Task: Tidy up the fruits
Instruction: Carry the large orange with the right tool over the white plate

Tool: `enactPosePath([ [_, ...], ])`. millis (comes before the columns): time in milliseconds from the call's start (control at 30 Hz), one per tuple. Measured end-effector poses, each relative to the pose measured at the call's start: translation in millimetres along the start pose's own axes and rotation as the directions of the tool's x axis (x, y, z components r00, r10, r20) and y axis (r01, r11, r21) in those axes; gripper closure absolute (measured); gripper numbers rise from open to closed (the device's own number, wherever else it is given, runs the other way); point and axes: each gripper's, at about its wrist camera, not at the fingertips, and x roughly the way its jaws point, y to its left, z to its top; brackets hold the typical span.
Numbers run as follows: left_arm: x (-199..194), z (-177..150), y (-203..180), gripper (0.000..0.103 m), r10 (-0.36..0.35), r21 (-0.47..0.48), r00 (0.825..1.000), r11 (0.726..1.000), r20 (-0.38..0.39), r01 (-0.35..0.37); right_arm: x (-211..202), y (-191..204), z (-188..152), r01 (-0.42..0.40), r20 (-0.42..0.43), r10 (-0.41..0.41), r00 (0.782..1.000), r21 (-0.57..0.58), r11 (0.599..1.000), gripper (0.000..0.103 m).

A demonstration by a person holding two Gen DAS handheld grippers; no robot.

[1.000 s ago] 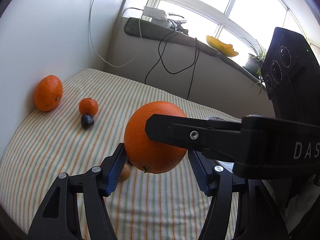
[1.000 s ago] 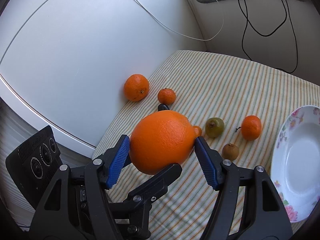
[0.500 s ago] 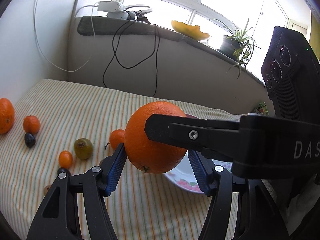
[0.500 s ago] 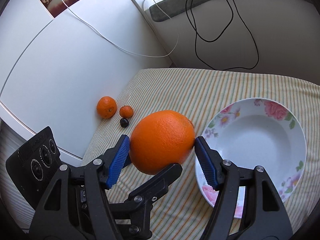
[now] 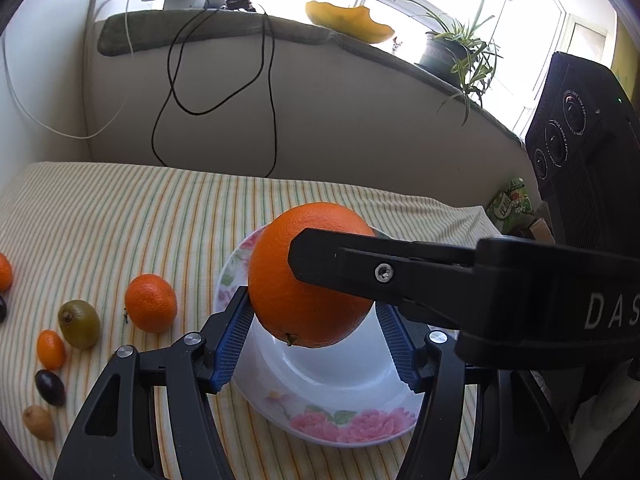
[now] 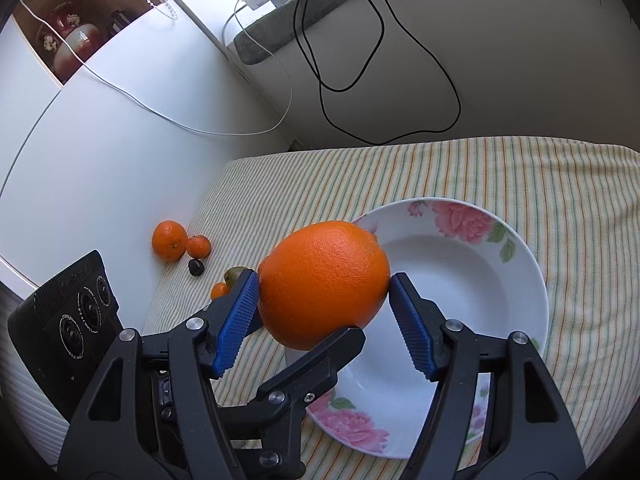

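A large orange (image 5: pixel 308 276) is held in the air over a white flowered plate (image 5: pixel 332 424). Both grippers clamp it together: my left gripper (image 5: pixel 314 344) touches its left and right sides, and my right gripper (image 6: pixel 324 312) grips it crosswise, one finger (image 5: pixel 360 264) crossing the left wrist view. The orange (image 6: pixel 324 280) hangs over the plate's left rim (image 6: pixel 532 264) in the right wrist view. On the striped cloth to the left lie a mandarin (image 5: pixel 150 303), a green kiwi (image 5: pixel 79 323), a kumquat (image 5: pixel 51 349), a dark grape (image 5: pixel 49 387) and a brown fruit (image 5: pixel 38 422).
Two more oranges (image 6: pixel 169 240) (image 6: pixel 199 246) and a dark grape (image 6: pixel 196 267) lie by the white wall at the table's left edge. Black cables (image 5: pixel 224 80) hang down the back wall. A windowsill holds a potted plant (image 5: pixel 452 52).
Both grippers carried the orange to the right, from above the loose fruits to above the plate. The grip on the orange is unchanged.
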Motion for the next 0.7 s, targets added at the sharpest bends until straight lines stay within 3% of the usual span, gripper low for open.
enactPosePath([
  [300, 22, 3, -11, 0.040, -0.008, 0.018, 0.999, 1.000, -0.031, 0.009, 7, -24, 2, 0.017, -0.003, -0.017, 1.000, 0.041, 0.999, 0.033],
  [700, 33, 4, -19, 0.041, 0.044, 0.073, 0.998, 0.996, -0.034, -0.041, 4, -33, 2, 0.039, 0.001, -0.039, 0.999, 0.056, 0.998, 0.033],
])
